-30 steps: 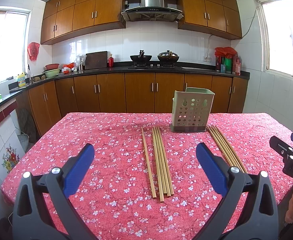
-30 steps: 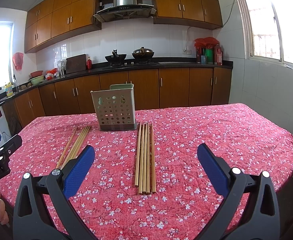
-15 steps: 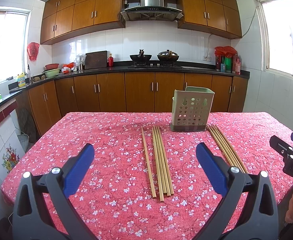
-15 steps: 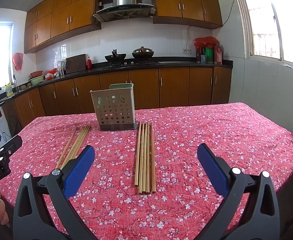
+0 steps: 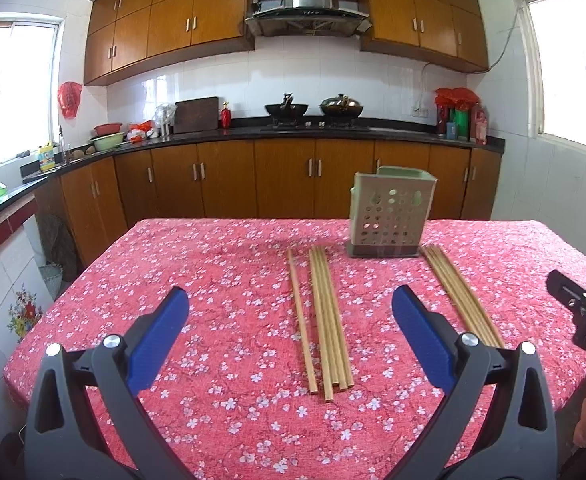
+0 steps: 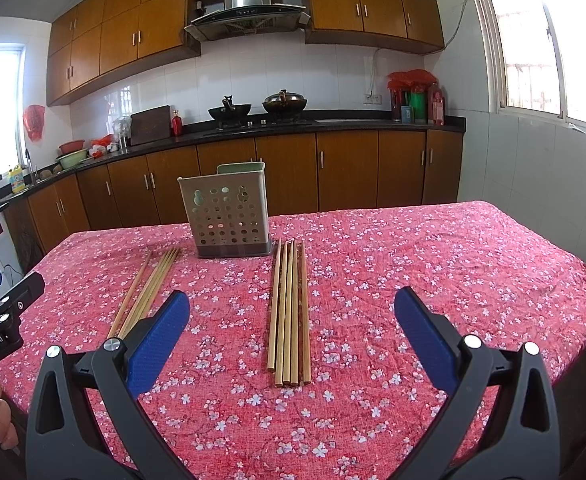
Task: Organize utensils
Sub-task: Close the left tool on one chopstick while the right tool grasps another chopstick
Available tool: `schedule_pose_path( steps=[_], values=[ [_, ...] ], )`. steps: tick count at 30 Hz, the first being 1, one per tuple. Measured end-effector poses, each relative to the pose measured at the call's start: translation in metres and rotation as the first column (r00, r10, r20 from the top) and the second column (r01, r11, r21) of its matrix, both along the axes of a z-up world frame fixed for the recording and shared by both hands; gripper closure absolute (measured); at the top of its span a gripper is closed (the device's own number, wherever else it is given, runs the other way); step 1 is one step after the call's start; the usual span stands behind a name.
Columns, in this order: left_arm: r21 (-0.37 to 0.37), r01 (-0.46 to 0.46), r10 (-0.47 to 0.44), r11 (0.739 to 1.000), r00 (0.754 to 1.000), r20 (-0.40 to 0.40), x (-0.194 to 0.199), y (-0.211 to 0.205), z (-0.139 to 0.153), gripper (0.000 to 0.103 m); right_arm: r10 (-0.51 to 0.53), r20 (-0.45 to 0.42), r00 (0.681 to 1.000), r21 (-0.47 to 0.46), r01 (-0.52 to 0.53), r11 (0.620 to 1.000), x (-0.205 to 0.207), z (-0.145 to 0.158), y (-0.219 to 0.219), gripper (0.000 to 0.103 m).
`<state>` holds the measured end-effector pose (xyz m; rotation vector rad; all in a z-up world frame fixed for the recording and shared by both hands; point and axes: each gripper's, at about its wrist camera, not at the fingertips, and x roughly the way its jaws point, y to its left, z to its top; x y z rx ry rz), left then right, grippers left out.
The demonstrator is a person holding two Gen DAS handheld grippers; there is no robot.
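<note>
Both the left gripper (image 5: pixel 291 322) and the right gripper (image 6: pixel 292 326) are held above the desk (image 6: pixel 433 264) with jaws spread wide and empty. A perforated utensil holder (image 6: pixel 229 216) stands upright at the far side. One bundle of chopsticks (image 5: pixel 325 316) lies to its left, another bundle (image 6: pixel 289 308) to its right; the holder's inside appears empty, though it is barely seen.

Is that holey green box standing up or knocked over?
Upright. The holder stands on its dark base on the tablecloth, rim facing up.
</note>
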<state>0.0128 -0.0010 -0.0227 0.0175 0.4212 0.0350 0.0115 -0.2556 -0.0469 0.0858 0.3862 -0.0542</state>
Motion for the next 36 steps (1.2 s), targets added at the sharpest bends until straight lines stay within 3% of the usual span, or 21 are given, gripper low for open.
schedule_pose_path(
  steps=[3,8,10,13,16,22,23,27,36],
  values=[
    [-0.009,-0.014,0.014,1.000,0.998,-0.062,0.012,0.006,-0.007,0.004,-0.011,-0.035,0.999,0.024,0.012,1.000,0.009,-0.004,-0.009,0.002],
    [-0.032,-0.064,0.056,0.997,0.976,-0.211,0.051,0.027,-0.019,0.004,-0.067,-0.178,0.982,0.043,0.076,0.996,0.051,-0.016,-0.035,0.006],
    [-0.041,-0.071,0.058,0.997,0.966,-0.251,0.067,0.036,-0.023,0.007,-0.049,-0.250,0.967,0.068,0.068,0.995,0.073,-0.025,-0.045,0.030],
    [-0.033,-0.066,0.053,0.997,0.948,-0.313,0.092,0.040,-0.031,0.028,0.027,-0.346,0.938,0.131,0.020,0.991,0.106,-0.041,-0.054,0.058],
    [-0.071,-0.041,0.010,0.997,0.921,-0.388,0.113,0.044,-0.043,0.044,0.068,-0.402,0.913,0.147,-0.009,0.989,0.123,-0.053,-0.052,0.073],
    [-0.120,0.020,-0.073,0.993,0.890,-0.450,0.125,0.033,-0.059,0.065,0.113,-0.497,0.860,0.128,-0.056,0.990,0.140,-0.077,-0.037,0.091],
    [-0.127,0.035,-0.090,0.991,0.884,-0.459,0.126,0.029,-0.062,0.070,0.122,-0.509,0.852,0.139,-0.058,0.989,0.141,-0.080,-0.037,0.092],
    [-0.124,0.067,-0.121,0.990,0.860,-0.496,0.131,0.016,-0.074,0.086,0.105,-0.482,0.870,0.117,-0.054,0.992,0.136,-0.080,-0.039,0.095],
    [-0.113,0.095,-0.140,0.989,0.846,-0.514,0.137,0.005,-0.082,0.094,0.094,-0.479,0.873,0.112,-0.045,0.993,0.139,-0.082,-0.043,0.095]
  ],
)
